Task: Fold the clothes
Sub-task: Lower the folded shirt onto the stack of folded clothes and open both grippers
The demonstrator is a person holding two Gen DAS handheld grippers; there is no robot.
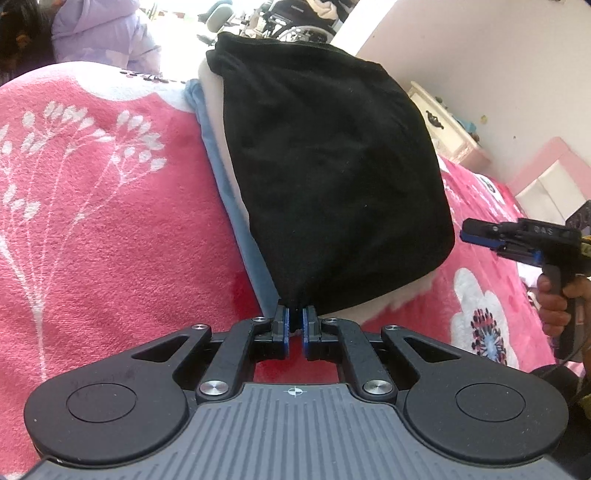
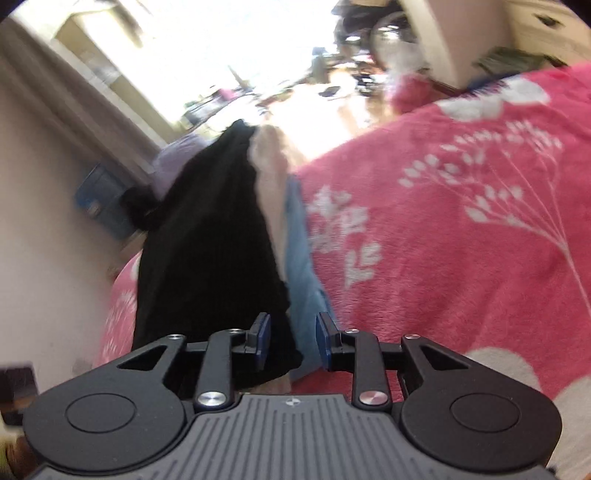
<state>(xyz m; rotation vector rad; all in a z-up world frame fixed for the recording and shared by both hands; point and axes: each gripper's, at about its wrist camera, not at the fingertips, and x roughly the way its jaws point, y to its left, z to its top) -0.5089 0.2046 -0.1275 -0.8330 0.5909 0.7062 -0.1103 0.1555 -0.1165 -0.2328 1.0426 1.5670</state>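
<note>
A folded black garment (image 1: 332, 166) lies on top of a cream garment (image 1: 225, 140) and a blue one (image 1: 236, 206), all stacked on a pink flowered blanket (image 1: 110, 221). My left gripper (image 1: 294, 319) is shut on the black garment's near corner. Off to the right, above the blanket and clear of the stack, is my right gripper (image 1: 469, 232), held by a hand (image 1: 554, 299). In the right wrist view my right gripper (image 2: 293, 338) is open. An edge of the black garment (image 2: 207, 236) and the blue garment (image 2: 299, 240) lie below the gap, and the pads press on neither.
A white nightstand (image 1: 443, 122) and a pink headboard (image 1: 546, 173) stand at the right against the wall. A person in a lilac jacket (image 1: 99, 33) and a wheelchair (image 1: 295, 18) are beyond the bed. A blue box (image 2: 99, 199) sits on the floor.
</note>
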